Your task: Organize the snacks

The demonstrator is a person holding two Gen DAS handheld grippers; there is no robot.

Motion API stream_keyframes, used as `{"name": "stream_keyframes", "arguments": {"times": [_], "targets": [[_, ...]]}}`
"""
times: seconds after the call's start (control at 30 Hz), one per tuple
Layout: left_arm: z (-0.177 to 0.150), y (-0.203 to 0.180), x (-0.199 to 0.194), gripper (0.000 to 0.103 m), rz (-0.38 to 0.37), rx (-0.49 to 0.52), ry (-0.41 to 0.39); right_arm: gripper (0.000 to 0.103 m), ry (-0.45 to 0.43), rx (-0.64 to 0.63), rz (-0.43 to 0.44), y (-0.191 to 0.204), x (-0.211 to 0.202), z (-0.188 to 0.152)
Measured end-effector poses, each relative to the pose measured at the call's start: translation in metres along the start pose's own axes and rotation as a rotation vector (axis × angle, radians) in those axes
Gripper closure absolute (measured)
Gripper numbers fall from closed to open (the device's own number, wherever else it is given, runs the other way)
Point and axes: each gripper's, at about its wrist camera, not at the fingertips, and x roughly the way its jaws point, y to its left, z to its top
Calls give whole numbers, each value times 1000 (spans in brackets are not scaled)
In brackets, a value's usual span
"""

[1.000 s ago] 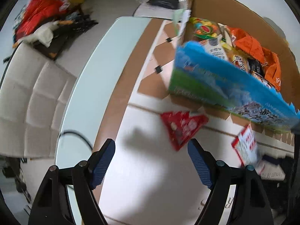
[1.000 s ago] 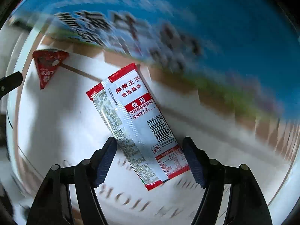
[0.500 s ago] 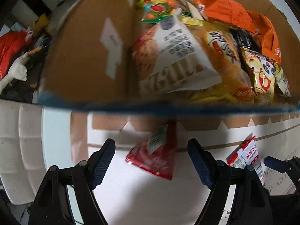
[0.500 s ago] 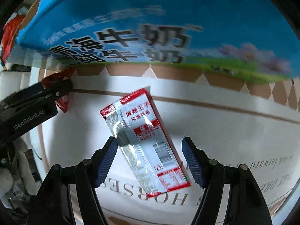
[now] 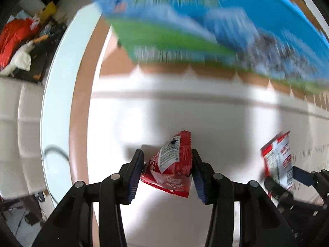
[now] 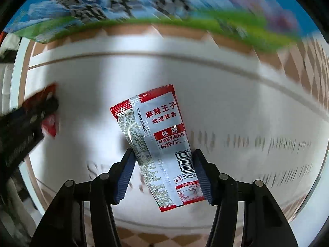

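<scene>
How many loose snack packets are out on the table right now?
2. A red packet lies between the left gripper jaws, which are closing. A silver-and-red packet lies between the right gripper jaws, also closing. The box may hide others.

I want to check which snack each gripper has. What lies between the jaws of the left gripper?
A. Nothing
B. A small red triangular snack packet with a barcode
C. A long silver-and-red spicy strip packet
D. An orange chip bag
B: in the left wrist view the small red triangular snack packet, white barcode label up, sits between the closing jaws of the left gripper; the silver-and-red spicy strip packet is between the closing jaws of the right gripper.
</scene>
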Motion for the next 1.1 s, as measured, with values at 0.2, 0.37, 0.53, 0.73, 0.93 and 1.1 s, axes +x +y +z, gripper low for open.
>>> {"name": "stream_keyframes", "arguments": {"times": [0.2, 0.37, 0.53, 0.73, 0.93, 1.1], "targets": [[-44, -5, -2, 60, -2, -23, 59, 43, 42, 84, 30, -30, 7, -23], [-64, -12, -5, 61, 1, -19, 88, 44, 83, 133, 61, -38, 10, -5], [-81, -22, -6, 60, 17, -1, 95, 42, 111, 167, 83, -48, 12, -4], [-77, -34, -8, 60, 34, -4, 91, 30, 102, 162, 65, -34, 12, 2], [-77, -38, -14, 59, 52, 2, 70, 30, 84, 144, 1, 6, 10, -15], [-80, -37, -16, 65, 42, 5, 53, 47, 64, 152, 0, 0, 6, -44]]}}
